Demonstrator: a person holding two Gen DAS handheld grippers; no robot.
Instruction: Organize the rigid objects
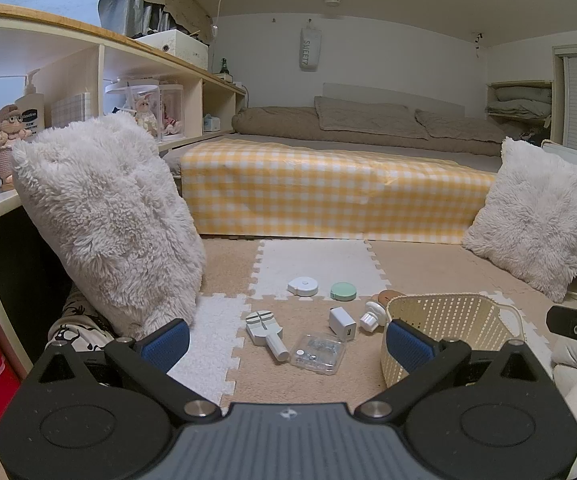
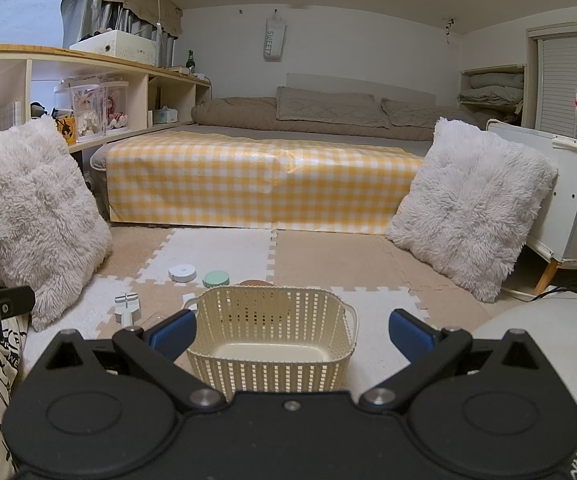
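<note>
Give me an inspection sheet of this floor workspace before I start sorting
Surface: foam puzzle mat, tan and white tiles.
Job's things: empty cream basket; loose on the mat: white tape measure, green round case, white charger, clear plastic box, grey handled tool.
Clutter: two fluffy cushions.
Grippers: left gripper and right gripper open, holding nothing.
Cables: black cable at far right.
Surroundings: bed, shelf unit.

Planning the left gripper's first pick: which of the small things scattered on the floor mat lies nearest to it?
The clear plastic box, see-through with small metal parts inside. It lies just ahead of the open left gripper; the white charger, white tool and round cases sit farther back.
</note>
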